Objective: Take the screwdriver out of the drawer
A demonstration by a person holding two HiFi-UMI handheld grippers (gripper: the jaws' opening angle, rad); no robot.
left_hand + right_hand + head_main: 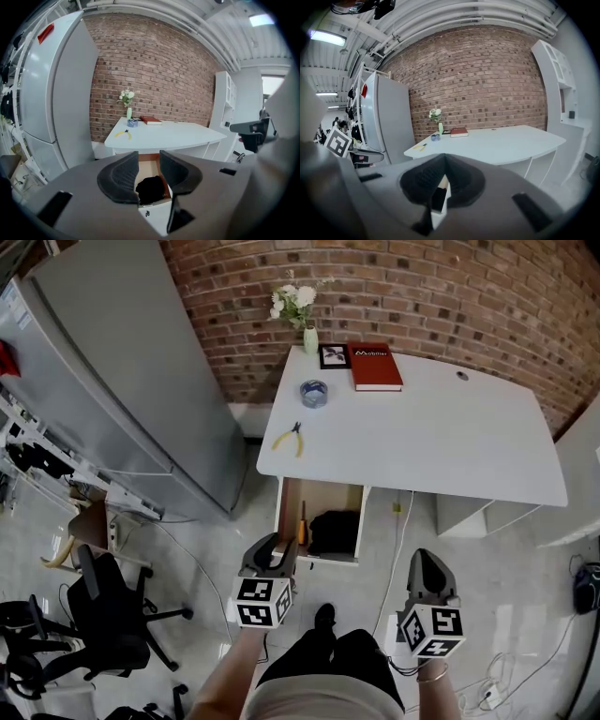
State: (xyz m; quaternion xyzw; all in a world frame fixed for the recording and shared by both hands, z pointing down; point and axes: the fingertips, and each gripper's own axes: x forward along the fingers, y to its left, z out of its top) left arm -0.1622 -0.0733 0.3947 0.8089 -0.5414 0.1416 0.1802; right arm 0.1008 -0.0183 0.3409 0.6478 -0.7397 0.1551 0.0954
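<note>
Drawer (323, 495) under the table (441, 442) stands open. Screwdriver (302, 523) lies inside, lengthwise along the drawer's left wall, just beside a black lump (335, 532). It is slim with an orange handle; its shaft is too small to make out. Left gripper (149, 157) is released, jaws apart with nothing between the pads, and it is near the drawer front, apart from the screwdriver. Right gripper (444, 157) is clenched, jaw tips meeting on nothing, and sits to the right of the drawer.
</note>
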